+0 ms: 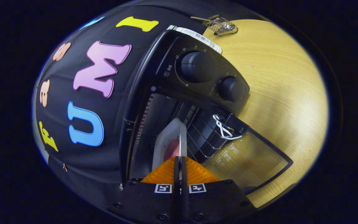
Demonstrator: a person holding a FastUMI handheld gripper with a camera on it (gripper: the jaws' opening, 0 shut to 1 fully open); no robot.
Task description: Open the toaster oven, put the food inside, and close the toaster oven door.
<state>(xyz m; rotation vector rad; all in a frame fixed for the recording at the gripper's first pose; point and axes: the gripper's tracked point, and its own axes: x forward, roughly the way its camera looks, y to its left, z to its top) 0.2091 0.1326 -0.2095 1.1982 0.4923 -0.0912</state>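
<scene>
Now plate [170, 137] within hand-held gripper [180, 161].

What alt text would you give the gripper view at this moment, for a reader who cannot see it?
The gripper is shut on the rim of a white tray holding pinkish food, pushing it into the open toaster oven. The oven's glass door hangs open over the wooden table, below two control knobs; a small wire rack lies beyond.

Dark gripper [180, 161] body, ribbed wedge-shaped jaws, two square black-and-white markers, round screws along the housing.
</scene>
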